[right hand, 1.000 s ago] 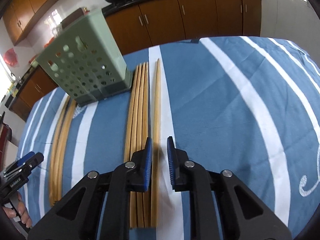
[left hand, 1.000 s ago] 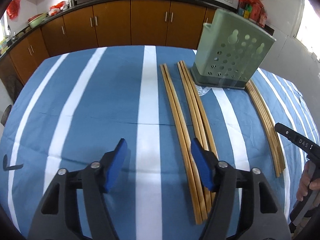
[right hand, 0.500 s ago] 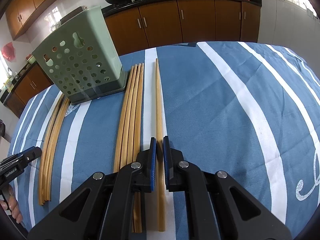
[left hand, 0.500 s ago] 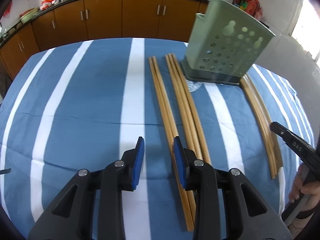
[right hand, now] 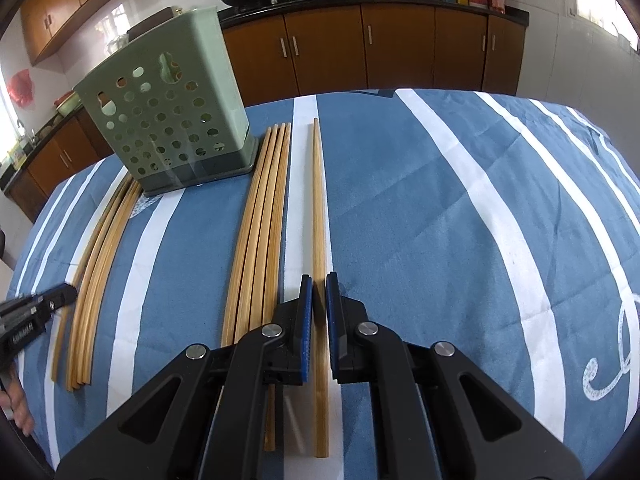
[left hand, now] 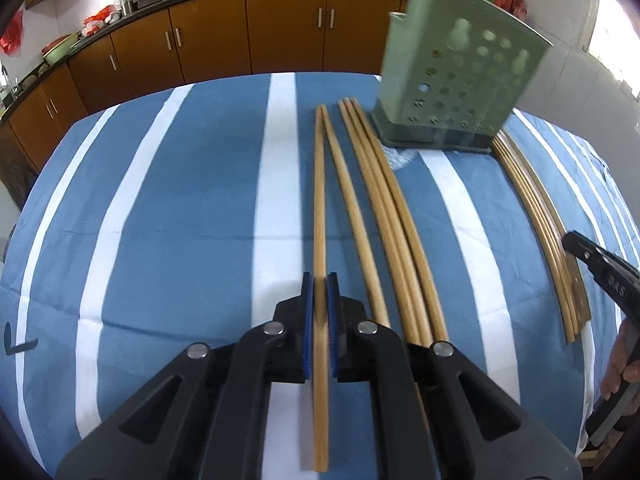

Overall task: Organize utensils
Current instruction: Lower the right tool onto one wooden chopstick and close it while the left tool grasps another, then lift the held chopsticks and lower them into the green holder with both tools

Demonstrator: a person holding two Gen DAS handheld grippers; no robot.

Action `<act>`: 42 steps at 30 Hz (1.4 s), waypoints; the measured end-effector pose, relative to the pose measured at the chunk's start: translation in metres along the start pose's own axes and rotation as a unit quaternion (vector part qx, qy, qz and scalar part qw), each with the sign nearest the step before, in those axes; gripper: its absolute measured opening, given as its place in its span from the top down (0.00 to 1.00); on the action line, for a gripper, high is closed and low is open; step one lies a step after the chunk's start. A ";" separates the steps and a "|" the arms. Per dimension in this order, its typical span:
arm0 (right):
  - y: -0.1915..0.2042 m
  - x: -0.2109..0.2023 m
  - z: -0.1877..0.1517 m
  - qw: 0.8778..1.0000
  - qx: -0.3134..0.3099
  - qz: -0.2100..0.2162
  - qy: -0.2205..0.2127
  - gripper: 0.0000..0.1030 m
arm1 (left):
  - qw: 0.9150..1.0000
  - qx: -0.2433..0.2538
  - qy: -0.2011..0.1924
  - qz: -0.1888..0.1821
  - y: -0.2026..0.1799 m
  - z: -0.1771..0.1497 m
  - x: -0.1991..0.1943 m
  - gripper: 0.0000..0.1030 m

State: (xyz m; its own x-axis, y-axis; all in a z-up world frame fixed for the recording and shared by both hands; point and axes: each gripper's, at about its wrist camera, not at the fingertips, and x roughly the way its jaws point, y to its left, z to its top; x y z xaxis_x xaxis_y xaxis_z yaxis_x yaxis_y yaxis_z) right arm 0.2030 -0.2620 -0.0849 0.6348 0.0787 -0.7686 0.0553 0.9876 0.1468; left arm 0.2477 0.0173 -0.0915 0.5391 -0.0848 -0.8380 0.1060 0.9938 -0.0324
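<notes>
Two grippers, each closed on a single wooden chopstick. Left gripper [left hand: 320,282]: blue pads pinch the thick end of one chopstick [left hand: 319,208], which runs straight away from the jaws over a white stripe of the cloth; its far tip meets the tip of a neighbouring loose chopstick [left hand: 352,216], making a narrow V. Those jaws have just been closing, and the stick sits between them. Whether the held stick is raised or flat on the cloth, cannot tell.

Right gripper [right hand: 319,282]: jaws drawn in tight on another lone chopstick [right hand: 318,208], gripped near its thick end, the butt passing back under the gripper body.

Table covered in blue cloth with white stripes [right hand: 440,208]. Green perforated utensil holder [right hand: 168,120] stands upright on a dark base toward the far edge; nothing can be seen inside it from here. Just beside its base, in the right wrist view, a bundle of four chopsticks [right hand: 260,224] lies side by side, parallel to the held stick. On the holder's other side, a second bundle [right hand: 100,256] lies in a row, with the left gripper's black nose over it.

A hand [left hand: 624,364] shows at the edge of the left wrist view. Brown kitchen cabinets [left hand: 280,28] run behind the table.
</notes>
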 end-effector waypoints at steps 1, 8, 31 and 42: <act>-0.001 0.001 0.002 1.000 -0.004 -0.004 -0.002 0.93 | 1.000 -0.001 -0.002 0.007 0.004 0.004 0.003 0.92; -0.031 0.010 0.019 0.999 0.030 -0.029 -0.013 0.93 | 0.999 -0.021 -0.038 0.024 0.038 0.027 0.019 0.90; -0.035 -0.012 -0.002 0.999 0.026 -0.022 -0.019 0.93 | 0.999 0.010 -0.037 0.019 0.033 -0.016 -0.010 0.93; -0.038 -0.091 0.030 0.988 0.026 -0.012 -0.154 0.93 | 0.984 -0.028 -0.173 -0.008 0.049 0.013 -0.104 0.93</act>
State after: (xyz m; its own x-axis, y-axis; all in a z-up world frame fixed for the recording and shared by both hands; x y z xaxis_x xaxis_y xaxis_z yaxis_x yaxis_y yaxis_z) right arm 0.1662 -0.3112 -0.0022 0.8372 0.0023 -0.5469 0.1074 0.9798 0.1686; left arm 0.2080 0.0734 0.0015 0.7917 -0.1094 -0.6011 0.0749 0.9938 -0.0823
